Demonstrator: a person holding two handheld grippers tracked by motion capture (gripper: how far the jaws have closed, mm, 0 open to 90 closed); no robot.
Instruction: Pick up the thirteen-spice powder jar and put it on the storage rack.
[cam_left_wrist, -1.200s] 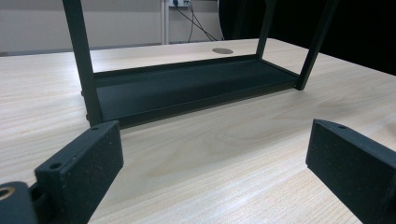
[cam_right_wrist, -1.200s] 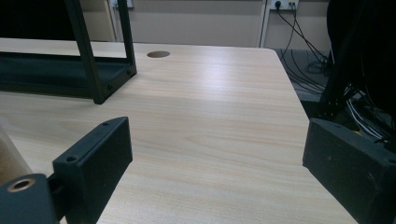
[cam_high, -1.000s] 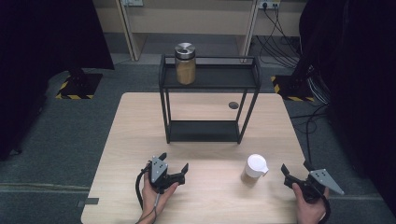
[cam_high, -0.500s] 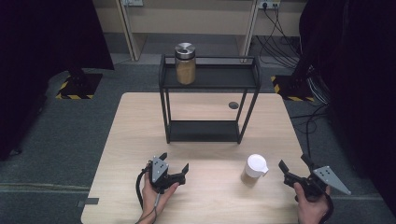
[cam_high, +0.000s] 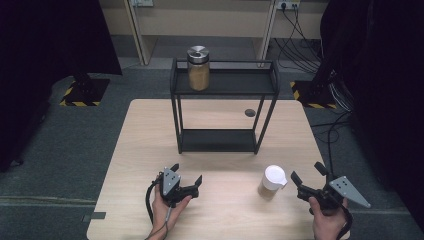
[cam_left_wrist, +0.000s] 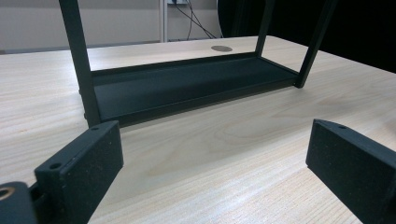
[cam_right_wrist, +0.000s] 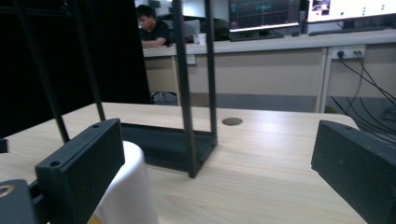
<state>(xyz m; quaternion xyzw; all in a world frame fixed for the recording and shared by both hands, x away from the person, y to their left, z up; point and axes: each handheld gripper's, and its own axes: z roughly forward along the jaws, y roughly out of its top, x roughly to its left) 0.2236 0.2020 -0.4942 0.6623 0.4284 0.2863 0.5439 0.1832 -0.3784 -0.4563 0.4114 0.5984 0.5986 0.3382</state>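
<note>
A black two-shelf rack (cam_high: 223, 107) stands at the back middle of the wooden table (cam_high: 150, 130). On its top shelf sits a glass jar (cam_high: 198, 68) with a metal lid and tan contents. A white-lidded jar (cam_high: 272, 181) stands on the table at the front right. My right gripper (cam_high: 306, 171) rests just right of it, open; its jaws have just been opening and nothing is between them. In the right gripper view (cam_right_wrist: 219, 154) the white lid (cam_right_wrist: 130, 186) shows beside the left jaw. My left gripper (cam_high: 186, 172) lies open at the front left, facing the rack's bottom shelf (cam_left_wrist: 187, 84).
A round cable hole (cam_high: 250, 113) lies in the table behind the rack. Cables (cam_high: 330, 120) trail on the floor at the right. Dark curtains hang on both sides. A person (cam_right_wrist: 152, 25) sits at a desk far beyond the table.
The right gripper's jaws stand slightly wider and the hand has shifted a little beside the white-lidded jar. The left hand has kept still.
</note>
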